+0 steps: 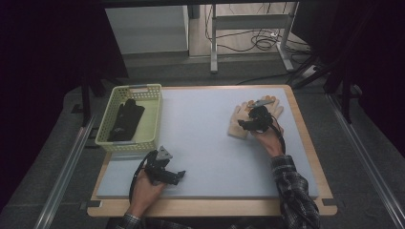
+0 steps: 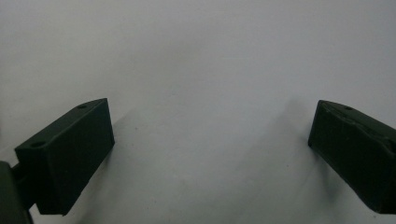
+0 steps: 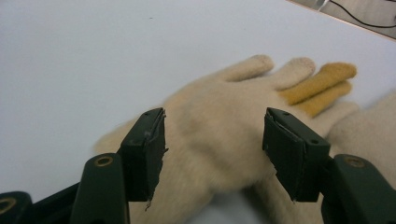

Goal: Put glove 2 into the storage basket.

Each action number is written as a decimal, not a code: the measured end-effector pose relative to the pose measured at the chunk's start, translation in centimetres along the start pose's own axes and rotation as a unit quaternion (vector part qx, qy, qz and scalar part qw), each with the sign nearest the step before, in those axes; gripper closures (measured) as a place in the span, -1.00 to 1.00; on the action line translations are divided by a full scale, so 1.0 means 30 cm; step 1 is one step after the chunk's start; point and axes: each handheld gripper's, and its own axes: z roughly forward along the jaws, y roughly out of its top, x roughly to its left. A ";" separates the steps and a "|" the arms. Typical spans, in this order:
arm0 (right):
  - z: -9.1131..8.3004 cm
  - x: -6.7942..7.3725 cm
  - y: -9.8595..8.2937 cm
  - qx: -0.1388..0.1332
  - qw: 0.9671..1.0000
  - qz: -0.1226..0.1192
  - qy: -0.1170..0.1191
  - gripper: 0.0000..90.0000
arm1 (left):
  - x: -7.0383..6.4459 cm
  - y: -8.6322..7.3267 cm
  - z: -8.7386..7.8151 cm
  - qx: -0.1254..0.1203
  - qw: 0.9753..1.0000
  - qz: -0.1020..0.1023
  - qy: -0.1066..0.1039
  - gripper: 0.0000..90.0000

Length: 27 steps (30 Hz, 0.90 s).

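The right tongs (image 3: 212, 154) stand wide open astride a cream knit glove (image 3: 219, 116), jaws on either side of its palm, gripping nothing yet. The glove lies at the right of the tabletop (image 1: 200, 129) in the high view. The grasp is in hand; next, probably close on the knit. The left tongs (image 2: 210, 154) rest open and empty at lower left, near the yellow basket (image 1: 154, 119).

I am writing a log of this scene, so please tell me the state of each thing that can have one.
Left gripper: open, holding nothing, low over the pale grey mat.
Right gripper: open, jaws either side of the cream knitted glove.
Cream knitted glove: lying flat, not gripped.
Pale yellow plastic basket: upright, holding a black glove.
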 end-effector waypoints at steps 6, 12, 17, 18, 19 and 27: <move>0.078 -0.031 0.013 0.006 1.000 0.004 -0.005 -0.40 | 0.000 0.000 0.000 -0.001 1.000 0.000 0.000 -0.99; 0.139 -0.035 -0.005 0.022 0.999 -0.007 -0.023 -0.29 | 0.000 0.000 0.000 0.000 1.000 0.000 0.000 -0.99; 0.132 -0.023 -0.005 0.024 0.999 -0.012 -0.033 0.22 | 0.000 0.000 0.000 -0.001 1.000 0.000 0.000 -0.99; 0.130 -0.020 -0.003 0.027 0.999 -0.015 -0.038 0.30 | 0.000 0.000 0.000 0.000 1.000 0.000 0.000 -0.99; 0.128 -0.017 0.000 0.031 0.998 -0.017 -0.042 0.35 | 0.000 0.000 0.000 0.000 1.000 0.000 0.000 -0.99; 0.067 -0.009 0.025 -0.001 1.000 -0.019 -0.025 0.86 | 0.000 0.000 0.000 0.000 1.000 0.000 -0.001 -0.99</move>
